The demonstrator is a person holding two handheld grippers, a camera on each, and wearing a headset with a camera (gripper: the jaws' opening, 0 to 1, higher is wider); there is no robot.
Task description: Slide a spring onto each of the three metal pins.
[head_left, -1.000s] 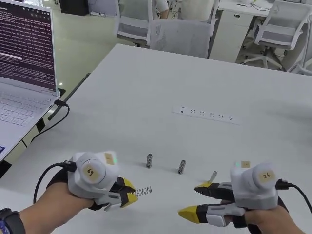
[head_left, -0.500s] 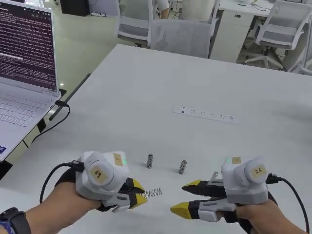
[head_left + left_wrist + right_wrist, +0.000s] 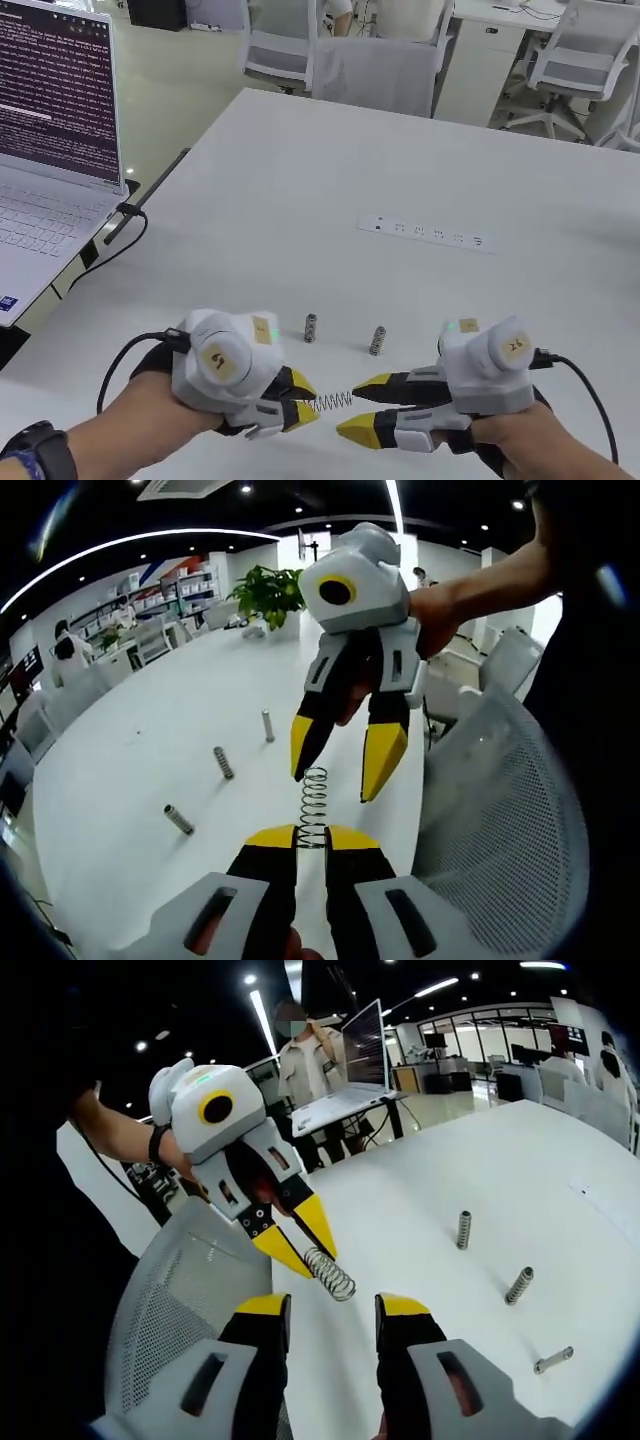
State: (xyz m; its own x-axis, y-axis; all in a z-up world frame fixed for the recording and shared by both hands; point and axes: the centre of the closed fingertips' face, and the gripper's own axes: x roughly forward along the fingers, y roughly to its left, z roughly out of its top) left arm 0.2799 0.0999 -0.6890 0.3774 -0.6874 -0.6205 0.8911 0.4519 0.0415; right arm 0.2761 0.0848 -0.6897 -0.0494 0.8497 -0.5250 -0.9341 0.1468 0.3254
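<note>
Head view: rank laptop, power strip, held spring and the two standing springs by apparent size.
1. laptop, cropped
2. power strip
3. held spring, left standing spring, right standing spring: too alike to rank; held one is nearer.

We're at a white worktop [image 3: 300, 180] in an open-plan office. Well left of the jaws: open laptop [image 3: 50, 110], screen lit. Beyond the jaws: white power strip [image 3: 425, 233] lying flat, then grey office chairs [image 3: 365, 65] past the far edge, on a pale glossy floor [image 3: 170, 80]. In the left gripper view: mesh chair back [image 3: 500, 800] right of the jaws, potted plant [image 3: 270, 592] far ahead, ceiling strip lights [image 3: 393, 505] on.
</note>
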